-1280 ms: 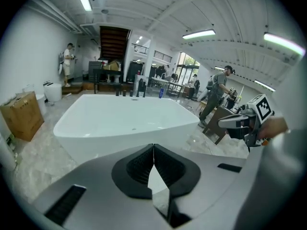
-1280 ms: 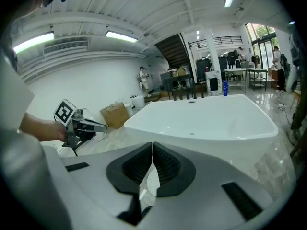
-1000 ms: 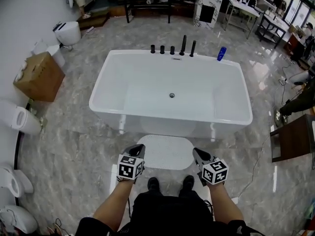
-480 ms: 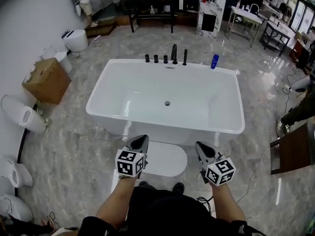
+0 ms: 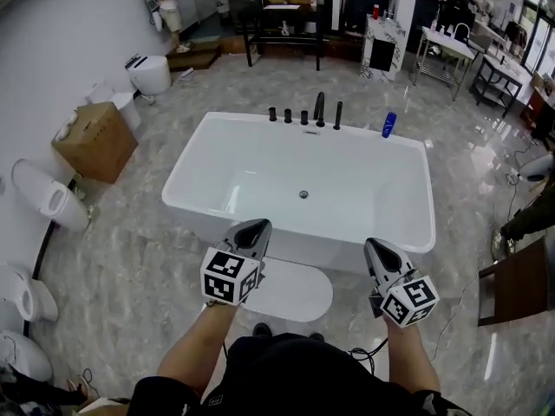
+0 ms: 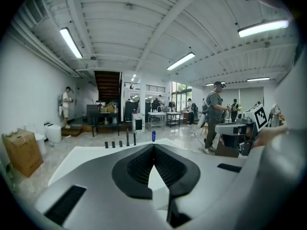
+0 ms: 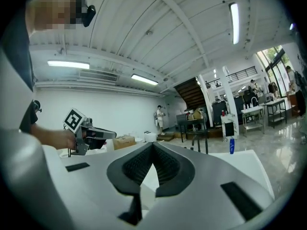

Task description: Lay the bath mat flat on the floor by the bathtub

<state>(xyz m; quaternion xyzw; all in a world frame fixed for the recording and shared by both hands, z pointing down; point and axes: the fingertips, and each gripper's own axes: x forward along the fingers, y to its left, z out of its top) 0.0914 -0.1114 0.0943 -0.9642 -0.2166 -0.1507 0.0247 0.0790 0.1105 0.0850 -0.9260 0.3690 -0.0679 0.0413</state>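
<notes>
The white oval bath mat lies flat on the marble floor against the near side of the white bathtub, partly hidden by my arms. My left gripper hangs raised over the mat's left end, jaws shut and empty. To the right, my right gripper is held up above the floor beside the mat's right end, also shut with nothing in it. In the left gripper view the jaws meet at the tips, with the tub beyond. The right gripper view shows closed jaws too, pointing level across the room.
Black taps and a blue bottle stand on the tub's far rim. A cardboard box and toilets line the left wall. A dark wooden stand is at the right. People stand far off in the showroom.
Both grippers have risen away from the mat and the floor, and the head view has lifted with them. The mat stays flat where it lay.
</notes>
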